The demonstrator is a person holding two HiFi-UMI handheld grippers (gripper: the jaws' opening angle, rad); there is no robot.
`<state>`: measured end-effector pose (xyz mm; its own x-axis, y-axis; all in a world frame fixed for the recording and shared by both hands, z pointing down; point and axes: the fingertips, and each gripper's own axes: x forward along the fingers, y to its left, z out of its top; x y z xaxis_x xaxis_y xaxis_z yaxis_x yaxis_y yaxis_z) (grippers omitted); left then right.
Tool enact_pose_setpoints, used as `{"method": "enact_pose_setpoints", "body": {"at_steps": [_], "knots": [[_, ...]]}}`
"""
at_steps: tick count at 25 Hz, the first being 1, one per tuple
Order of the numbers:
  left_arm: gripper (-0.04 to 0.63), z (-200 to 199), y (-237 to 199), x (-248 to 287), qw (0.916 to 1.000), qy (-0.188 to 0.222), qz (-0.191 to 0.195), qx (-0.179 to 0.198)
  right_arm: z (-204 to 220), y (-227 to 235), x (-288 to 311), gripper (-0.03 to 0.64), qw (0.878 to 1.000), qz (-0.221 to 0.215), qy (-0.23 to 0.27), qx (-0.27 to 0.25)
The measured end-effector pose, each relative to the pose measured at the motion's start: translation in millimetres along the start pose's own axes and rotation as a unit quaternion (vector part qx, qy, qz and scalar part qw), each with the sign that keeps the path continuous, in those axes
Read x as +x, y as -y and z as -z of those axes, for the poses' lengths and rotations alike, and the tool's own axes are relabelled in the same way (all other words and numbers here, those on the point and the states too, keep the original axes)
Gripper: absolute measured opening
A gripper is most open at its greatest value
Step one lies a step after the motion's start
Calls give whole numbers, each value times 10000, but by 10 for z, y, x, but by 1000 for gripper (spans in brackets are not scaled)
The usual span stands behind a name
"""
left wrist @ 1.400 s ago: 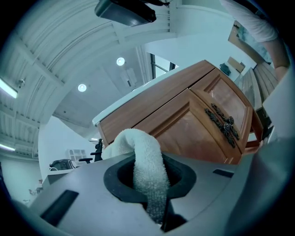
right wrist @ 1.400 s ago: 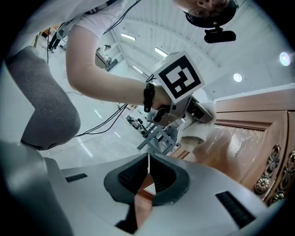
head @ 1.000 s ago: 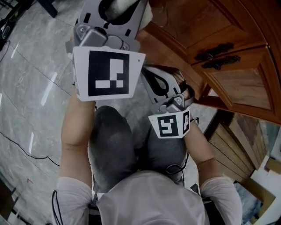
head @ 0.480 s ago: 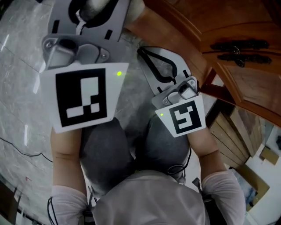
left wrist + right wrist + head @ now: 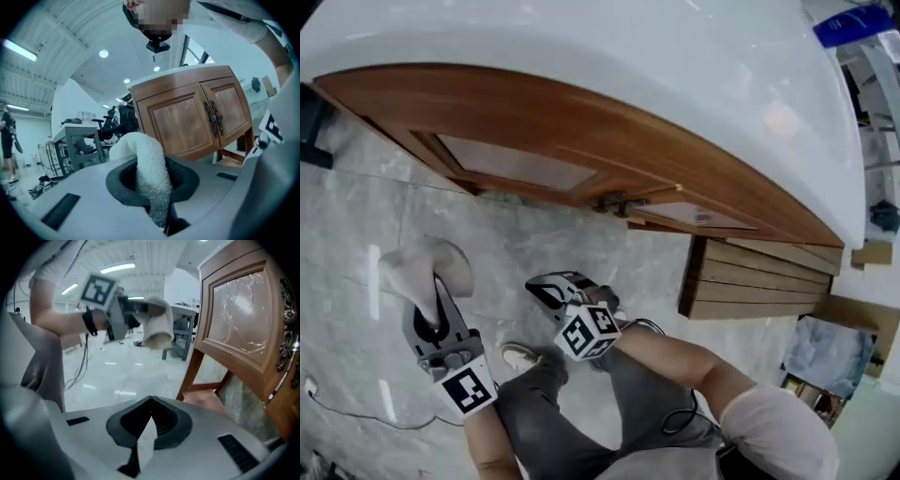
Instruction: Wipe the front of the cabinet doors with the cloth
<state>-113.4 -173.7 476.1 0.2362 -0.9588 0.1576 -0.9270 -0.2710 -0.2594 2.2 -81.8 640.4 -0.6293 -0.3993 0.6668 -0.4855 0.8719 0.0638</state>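
Note:
The wooden cabinet [image 5: 581,122] with a white top runs across the upper head view; its two doors [image 5: 516,161] meet at dark metal handles [image 5: 614,202]. My left gripper [image 5: 429,305] is low at the left, well short of the doors, shut on a white cloth [image 5: 422,267] that bulges out past its tips. In the left gripper view the cloth [image 5: 145,159] stands up between the jaws with the doors [image 5: 187,117] ahead. My right gripper [image 5: 548,289] is shut and holds nothing; in its own view its jaws [image 5: 150,401] meet beside a door [image 5: 239,329].
A stack of wooden slats [image 5: 741,281] lies right of the cabinet, beside a cardboard box [image 5: 853,323]. A thin cable [image 5: 356,417] crosses the marble floor at the lower left. The person's shoe [image 5: 520,354] and legs are below the grippers. A grey table [image 5: 77,140] stands far left.
The head view has swung up and back, so the whole cabinet front now shows. Both grippers have dropped away from the camera and look small and low. The cloth stays in the left gripper.

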Motion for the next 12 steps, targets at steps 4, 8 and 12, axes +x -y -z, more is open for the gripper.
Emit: {"method": "enact_pose_setpoints", "body": {"at_steps": [4,8,12], "knots": [[72,-703,-202,-596,9979,-516,41,-381,50,-271,-398,37,9973,32,-554,479],[72,-1712,-287,-1253,9949,-690,659,-332,-684,-507,-1486,37,9721,250,-381,2299],[72,-2784,89,-1744,9919,-544,972,-612,-1260,-556,-3000,37,9546,579,-122,2918]]}}
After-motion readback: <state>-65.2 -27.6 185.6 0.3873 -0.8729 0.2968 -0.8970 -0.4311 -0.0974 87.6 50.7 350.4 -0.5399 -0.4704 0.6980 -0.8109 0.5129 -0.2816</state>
